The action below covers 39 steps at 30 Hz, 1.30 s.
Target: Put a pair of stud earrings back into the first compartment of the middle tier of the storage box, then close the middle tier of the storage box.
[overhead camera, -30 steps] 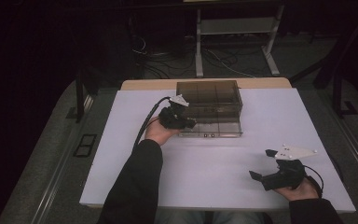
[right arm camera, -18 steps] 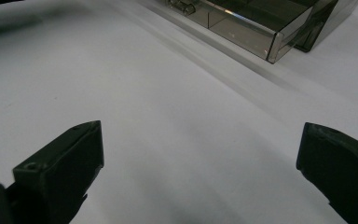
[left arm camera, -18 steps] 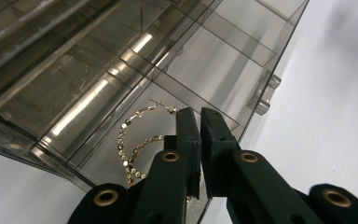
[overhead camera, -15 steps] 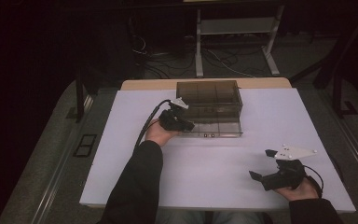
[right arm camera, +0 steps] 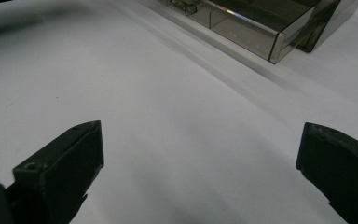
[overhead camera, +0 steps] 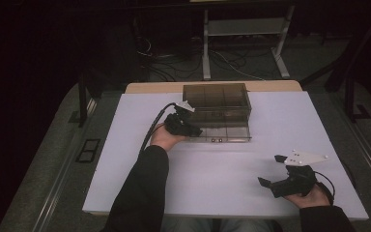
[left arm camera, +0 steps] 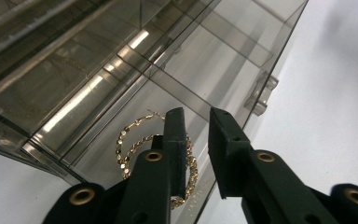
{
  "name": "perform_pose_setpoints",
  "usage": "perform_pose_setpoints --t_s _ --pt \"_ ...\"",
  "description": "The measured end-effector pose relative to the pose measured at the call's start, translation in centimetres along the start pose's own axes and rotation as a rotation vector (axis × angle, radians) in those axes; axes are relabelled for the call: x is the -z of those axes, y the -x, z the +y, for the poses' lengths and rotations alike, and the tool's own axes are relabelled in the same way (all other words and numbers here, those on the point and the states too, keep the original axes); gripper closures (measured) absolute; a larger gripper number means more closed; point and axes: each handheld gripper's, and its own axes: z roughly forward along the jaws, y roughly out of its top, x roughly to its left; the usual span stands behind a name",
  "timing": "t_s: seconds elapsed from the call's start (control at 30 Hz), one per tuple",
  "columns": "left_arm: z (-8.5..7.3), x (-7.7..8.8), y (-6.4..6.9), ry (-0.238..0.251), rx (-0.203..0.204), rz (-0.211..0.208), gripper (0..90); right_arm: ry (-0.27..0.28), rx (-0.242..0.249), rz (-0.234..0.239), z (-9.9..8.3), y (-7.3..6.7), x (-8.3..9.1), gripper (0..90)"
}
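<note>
White tabletop [overhead camera: 222, 169] carries a smoked-acrylic drawer box [overhead camera: 217, 99], where the left gripper [left arm camera: 196, 122], jaws just parting with nothing between them, hangs over gold hoop earrings [left arm camera: 135, 140] lying in the pulled-out drawer [left arm camera: 135, 107]; best lift straight clear, while the right gripper [right arm camera: 200, 154] rests wide open.

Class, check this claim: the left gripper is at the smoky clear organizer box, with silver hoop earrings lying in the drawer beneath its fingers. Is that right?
Not quite. The left gripper is at the organizer box, but the hoop earrings in the drawer are gold, not silver. The left gripper view shows this; the fingers stand slightly apart with nothing between them.
</note>
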Motion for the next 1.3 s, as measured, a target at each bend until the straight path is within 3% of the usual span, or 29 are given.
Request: perform_pose_setpoints --t_s 0.53,0.8,1.3 --pt "0.6 1.5 0.8 0.093 0.052 0.045 50.0 -0.002 -0.002 0.001 0.0 0.0 0.0 0.0" --pt "0.8 2.4 1.9 0.148 0.071 0.005 37.0 -0.002 0.000 0.002 0.0 0.0 0.0 0.0" --pt "0.2 2.6 3.9 0.208 0.055 -0.025 29.5 -0.001 0.005 0.001 0.0 -0.1 -0.1 0.0"
